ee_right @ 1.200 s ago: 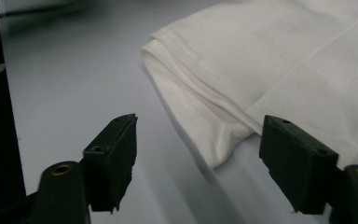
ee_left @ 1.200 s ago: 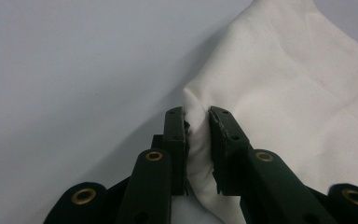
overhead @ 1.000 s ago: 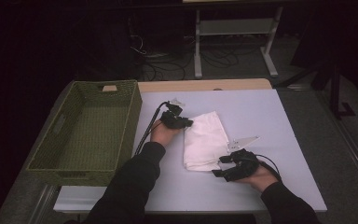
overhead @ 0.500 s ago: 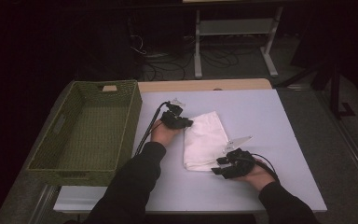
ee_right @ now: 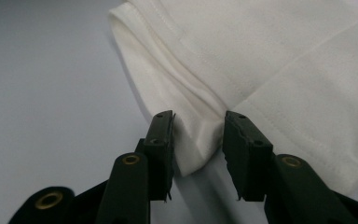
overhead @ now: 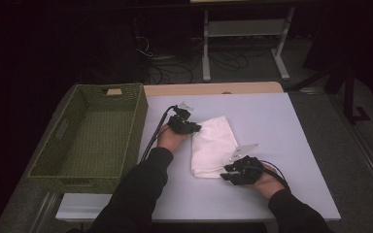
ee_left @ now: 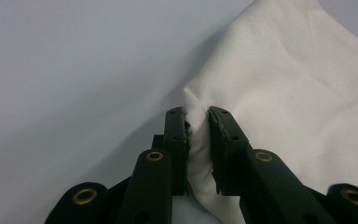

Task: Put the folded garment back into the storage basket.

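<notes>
Green woven basket (overhead: 90, 141) on worktop (overhead: 281, 126), left gripper (ee_left: 196, 122) jaws clamped on white cloth (overhead: 213, 150), right gripper (ee_right: 198, 122) jaws just closing, cloth edge between, not yet pinched

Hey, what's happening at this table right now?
A person at a table is working on a folded white cloth with a gripper in each hand. The left gripper is shut on a pinched bit of the cloth's edge. The right gripper has just been closing around a folded corner at the near end; the corner sits between its jaws, but a gap shows on both sides, so it isn't clamped yet. A green woven basket stands at the left of the table.
</notes>
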`<state>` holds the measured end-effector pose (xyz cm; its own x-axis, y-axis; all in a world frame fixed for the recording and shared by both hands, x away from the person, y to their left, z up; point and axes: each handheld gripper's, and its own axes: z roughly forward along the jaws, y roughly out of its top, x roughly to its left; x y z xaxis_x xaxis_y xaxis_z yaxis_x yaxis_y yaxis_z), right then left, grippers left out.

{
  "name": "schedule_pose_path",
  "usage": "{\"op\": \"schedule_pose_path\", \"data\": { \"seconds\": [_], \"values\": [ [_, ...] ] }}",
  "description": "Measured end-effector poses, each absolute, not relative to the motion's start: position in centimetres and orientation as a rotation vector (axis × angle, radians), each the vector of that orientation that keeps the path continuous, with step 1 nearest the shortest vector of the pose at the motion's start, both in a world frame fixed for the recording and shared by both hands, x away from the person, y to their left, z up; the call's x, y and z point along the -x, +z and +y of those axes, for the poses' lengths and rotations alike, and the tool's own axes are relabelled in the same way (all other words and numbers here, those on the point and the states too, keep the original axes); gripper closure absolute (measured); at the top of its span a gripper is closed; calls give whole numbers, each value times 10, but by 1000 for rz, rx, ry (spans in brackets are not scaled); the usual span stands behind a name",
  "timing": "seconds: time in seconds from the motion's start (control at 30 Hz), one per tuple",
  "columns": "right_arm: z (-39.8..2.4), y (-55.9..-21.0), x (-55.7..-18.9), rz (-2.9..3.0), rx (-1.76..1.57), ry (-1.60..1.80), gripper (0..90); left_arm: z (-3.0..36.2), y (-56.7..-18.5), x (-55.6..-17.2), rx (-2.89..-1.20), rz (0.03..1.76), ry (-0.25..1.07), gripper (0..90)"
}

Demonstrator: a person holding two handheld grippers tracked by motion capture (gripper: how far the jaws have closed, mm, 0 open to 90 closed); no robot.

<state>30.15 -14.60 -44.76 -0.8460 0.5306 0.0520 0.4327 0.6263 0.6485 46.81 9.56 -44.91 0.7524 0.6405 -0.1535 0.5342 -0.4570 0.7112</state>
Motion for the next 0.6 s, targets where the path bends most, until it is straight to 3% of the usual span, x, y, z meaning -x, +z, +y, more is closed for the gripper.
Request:
{"op": "schedule_pose_path", "data": {
  "seconds": [0.4, 0.6],
  "values": [
    [-151, -448, -309, 2724, -811, 1043, 806, 96, -449, -468, -2160, 884, 168, 773],
    [-153, -448, -313, 2752, -813, 1068, 843, 98, -450, -469, -2138, 896, 150, 780]
  ]
}}
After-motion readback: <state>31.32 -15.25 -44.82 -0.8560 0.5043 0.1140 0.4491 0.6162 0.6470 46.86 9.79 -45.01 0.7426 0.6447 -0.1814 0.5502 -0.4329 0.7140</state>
